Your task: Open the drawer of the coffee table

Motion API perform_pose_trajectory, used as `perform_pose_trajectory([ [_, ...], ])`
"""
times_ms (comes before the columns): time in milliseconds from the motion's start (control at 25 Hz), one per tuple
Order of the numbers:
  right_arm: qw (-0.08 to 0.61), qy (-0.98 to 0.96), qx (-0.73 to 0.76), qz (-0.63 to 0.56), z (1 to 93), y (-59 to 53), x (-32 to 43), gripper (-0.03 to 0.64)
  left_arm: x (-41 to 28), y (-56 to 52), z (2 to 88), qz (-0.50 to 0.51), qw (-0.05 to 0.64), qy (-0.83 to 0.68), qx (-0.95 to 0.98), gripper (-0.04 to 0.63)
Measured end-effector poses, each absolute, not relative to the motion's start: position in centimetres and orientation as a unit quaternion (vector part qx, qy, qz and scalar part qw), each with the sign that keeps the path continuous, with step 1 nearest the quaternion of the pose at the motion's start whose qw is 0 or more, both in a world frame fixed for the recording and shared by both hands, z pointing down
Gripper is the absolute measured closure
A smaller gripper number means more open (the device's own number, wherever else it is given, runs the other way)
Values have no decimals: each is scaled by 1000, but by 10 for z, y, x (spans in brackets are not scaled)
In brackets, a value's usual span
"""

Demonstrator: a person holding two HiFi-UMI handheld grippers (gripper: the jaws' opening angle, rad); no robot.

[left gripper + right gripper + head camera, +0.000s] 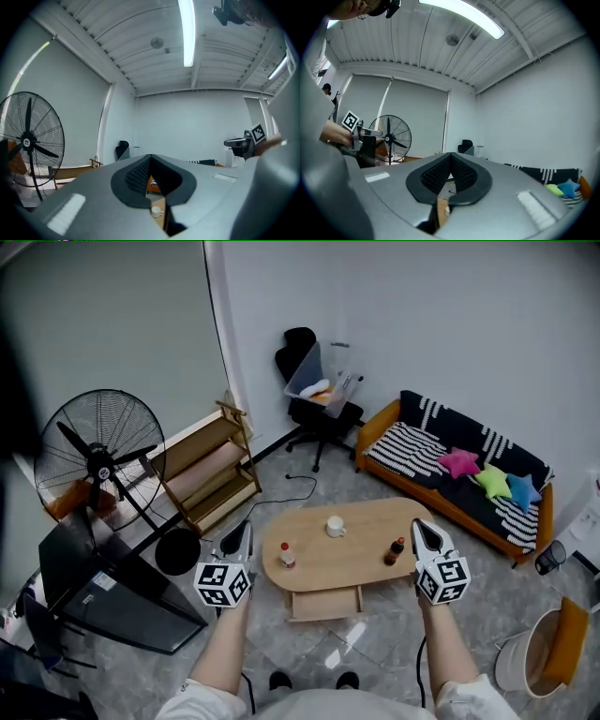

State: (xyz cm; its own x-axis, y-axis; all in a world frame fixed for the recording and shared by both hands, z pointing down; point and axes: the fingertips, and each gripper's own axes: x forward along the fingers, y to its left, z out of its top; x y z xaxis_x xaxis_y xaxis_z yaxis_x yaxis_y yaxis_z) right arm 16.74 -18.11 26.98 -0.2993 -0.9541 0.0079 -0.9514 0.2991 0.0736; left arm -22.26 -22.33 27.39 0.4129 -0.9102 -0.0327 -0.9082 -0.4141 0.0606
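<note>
The oval wooden coffee table (356, 521) stands in front of me in the head view. Its light wooden drawer (324, 604) sticks out from under the near edge. A white mug (335, 527), a red-capped bottle (287, 555) and a dark bottle (395, 551) stand on top. My left gripper (246, 527) hovers off the table's left end, held level, jaws shut on nothing. My right gripper (417, 525) hovers over the right end near the dark bottle, shut and empty. Past the shut left gripper (150, 156) I see the mug (156, 212). The right gripper (451, 154) shows its tips together.
A big standing fan (98, 460) and a tilted wooden rack (211, 470) are at the left. A black office chair with a plastic bin (319, 395) stands at the back. A striped sofa with cushions (459, 470) is at the right, a bucket (539, 652) near right.
</note>
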Motion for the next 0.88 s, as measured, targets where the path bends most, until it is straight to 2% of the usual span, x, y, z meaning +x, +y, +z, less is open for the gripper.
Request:
perform_pose_trajectory([
  [880, 18, -811, 584, -36, 259, -185, 161, 614, -224, -219, 265, -42, 7, -548, 835, 597],
])
